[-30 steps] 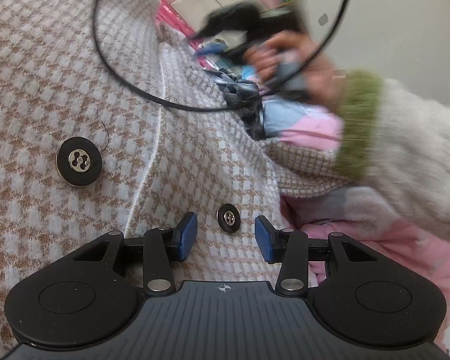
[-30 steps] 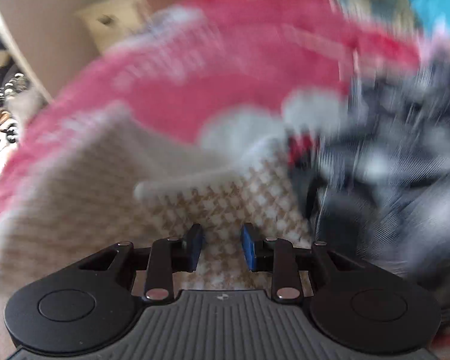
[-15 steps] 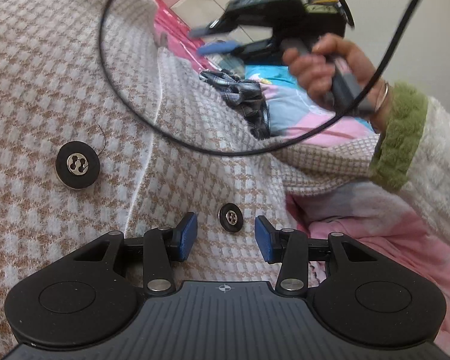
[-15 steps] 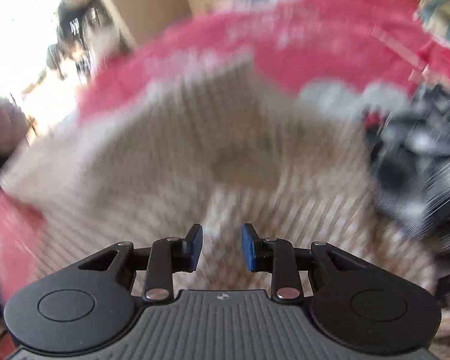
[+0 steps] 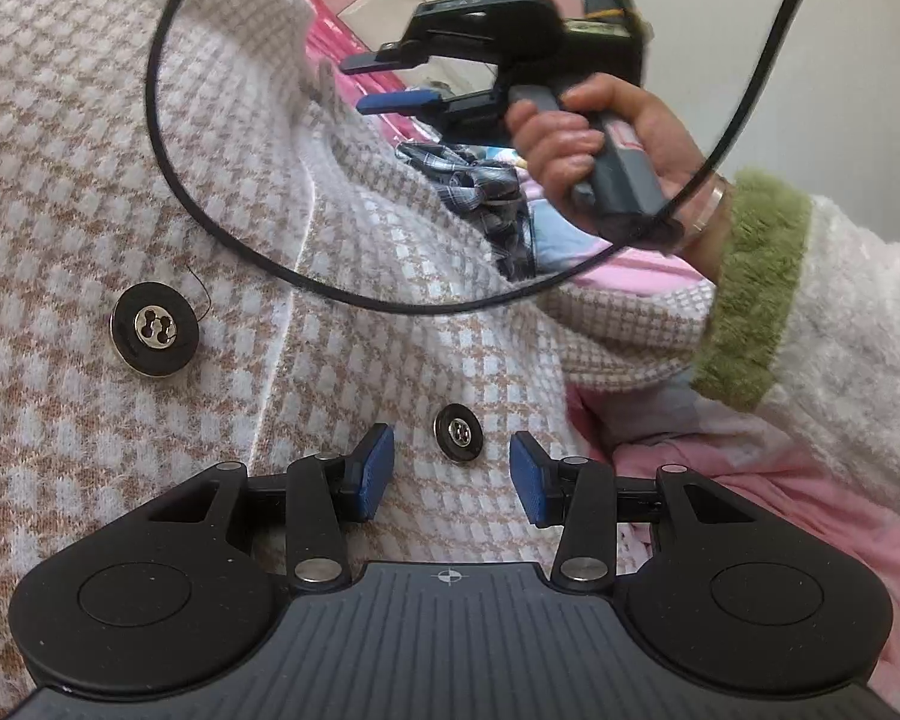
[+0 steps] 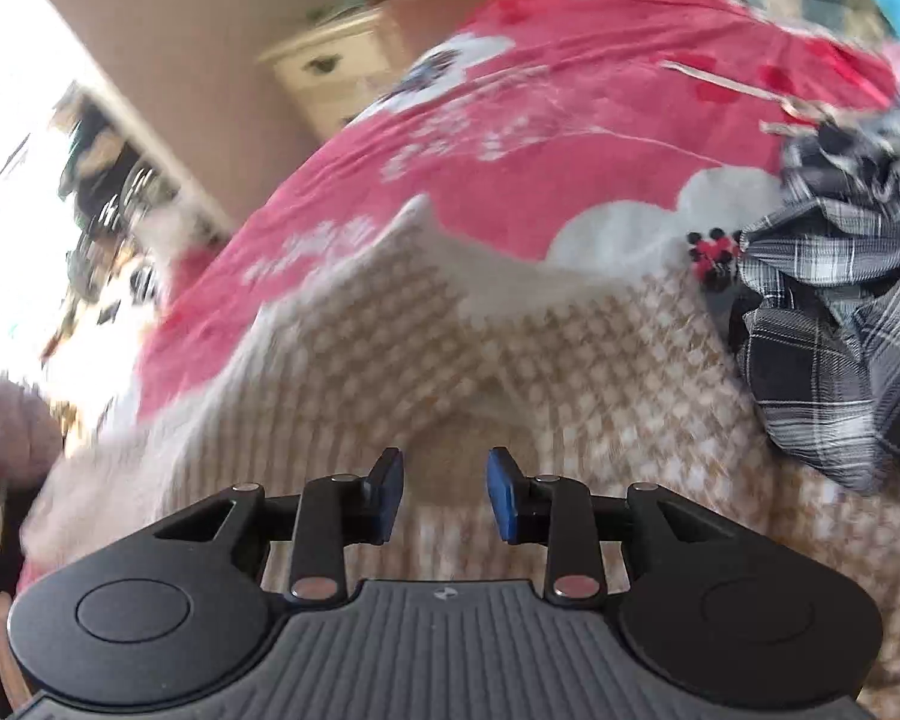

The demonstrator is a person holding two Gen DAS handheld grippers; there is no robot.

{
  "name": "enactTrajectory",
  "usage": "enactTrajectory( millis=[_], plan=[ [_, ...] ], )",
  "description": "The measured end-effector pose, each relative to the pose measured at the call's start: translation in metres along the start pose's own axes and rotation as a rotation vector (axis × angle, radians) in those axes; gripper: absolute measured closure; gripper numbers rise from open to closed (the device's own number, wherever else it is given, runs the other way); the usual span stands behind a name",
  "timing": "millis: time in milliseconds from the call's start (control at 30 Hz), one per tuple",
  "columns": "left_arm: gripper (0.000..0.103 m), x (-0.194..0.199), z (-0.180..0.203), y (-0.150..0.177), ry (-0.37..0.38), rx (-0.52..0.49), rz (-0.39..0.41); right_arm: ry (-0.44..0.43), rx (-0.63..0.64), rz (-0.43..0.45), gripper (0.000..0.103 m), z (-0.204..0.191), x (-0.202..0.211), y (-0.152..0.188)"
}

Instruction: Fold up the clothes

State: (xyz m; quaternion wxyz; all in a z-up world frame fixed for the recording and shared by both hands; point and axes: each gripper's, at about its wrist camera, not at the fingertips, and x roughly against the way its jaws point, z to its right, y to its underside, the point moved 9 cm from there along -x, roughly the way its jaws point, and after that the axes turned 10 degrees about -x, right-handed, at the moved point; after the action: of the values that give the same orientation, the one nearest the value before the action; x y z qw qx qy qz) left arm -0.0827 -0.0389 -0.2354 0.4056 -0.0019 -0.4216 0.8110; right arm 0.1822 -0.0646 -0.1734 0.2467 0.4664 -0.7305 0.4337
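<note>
A beige-and-white houndstooth jacket [image 5: 90, 150] with black buttons lies spread on the bed and fills the left wrist view. My left gripper [image 5: 450, 474] hovers low over its front, open, with a small button [image 5: 459, 433] showing in the gap between the blue pads. A larger button [image 5: 155, 329] sits further left. My right gripper [image 5: 390, 83], held by a hand [image 5: 576, 138], hangs above the jacket's far side. In the right wrist view the right gripper [image 6: 444, 492] looks down on the jacket [image 6: 570, 372]; its jaws are opening with nothing between them.
A crumpled black-and-white plaid shirt [image 6: 840, 312] lies at the jacket's right edge. A red patterned bedspread [image 6: 570, 120] lies underneath. A black cable [image 5: 168, 138] loops over the jacket. A fluffy white sleeve with a green cuff [image 5: 750, 282] crosses the right. A cream dresser [image 6: 330, 72] stands behind.
The right gripper has lifted off the jacket's right part and swung left, its jaws spreading a little. The left gripper and the jacket under it have stayed put.
</note>
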Motion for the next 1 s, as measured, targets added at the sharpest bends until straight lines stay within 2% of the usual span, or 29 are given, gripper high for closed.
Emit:
enactTrajectory(
  millis=[67,100,200,233,333,367,433,533,633,767,833,933,1000],
  plan=[
    [0.060,0.002,0.001,0.000,0.003,0.001,-0.002,-0.024,-0.045,0.035,0.068,-0.006,-0.004,-0.007],
    [0.060,0.001,0.000,-0.001,0.004,0.003,-0.003,-0.039,-0.022,0.050,0.068,-0.019,-0.003,-0.010],
    [0.060,-0.001,-0.001,-0.002,0.008,0.008,-0.005,-0.040,0.166,0.071,0.068,-0.063,-0.010,-0.012],
    [0.060,0.000,-0.001,-0.002,0.009,0.010,-0.006,-0.031,0.237,0.077,0.071,-0.077,-0.015,-0.011],
    [0.060,0.002,-0.003,-0.004,0.015,0.020,-0.009,0.119,0.360,0.036,0.068,-0.074,-0.060,-0.004],
    [0.060,0.002,-0.003,-0.003,0.017,0.023,-0.010,0.175,0.396,0.020,0.060,-0.071,-0.076,-0.002],
    [0.060,0.000,-0.003,-0.001,0.020,0.026,-0.012,0.227,0.366,-0.028,0.056,-0.057,-0.102,0.002],
    [0.060,0.000,-0.003,-0.001,0.020,0.024,-0.015,0.267,0.374,0.013,0.056,-0.067,-0.097,0.002],
    [0.060,0.001,-0.005,-0.001,0.031,0.037,-0.023,0.237,0.316,0.076,0.059,-0.075,-0.071,-0.003],
    [0.060,0.001,-0.008,-0.002,0.046,0.069,-0.030,0.199,0.209,0.200,0.059,-0.077,-0.047,-0.029],
    [0.060,0.003,-0.009,-0.002,0.050,0.073,-0.033,0.225,0.157,0.182,0.061,-0.065,-0.067,-0.042],
    [0.060,0.005,-0.010,-0.001,0.051,0.074,-0.037,0.281,0.100,0.086,0.065,-0.041,-0.113,-0.048],
    [0.060,0.007,-0.010,-0.001,0.052,0.069,-0.039,0.322,0.154,0.108,0.062,-0.044,-0.123,-0.051]
  ],
)
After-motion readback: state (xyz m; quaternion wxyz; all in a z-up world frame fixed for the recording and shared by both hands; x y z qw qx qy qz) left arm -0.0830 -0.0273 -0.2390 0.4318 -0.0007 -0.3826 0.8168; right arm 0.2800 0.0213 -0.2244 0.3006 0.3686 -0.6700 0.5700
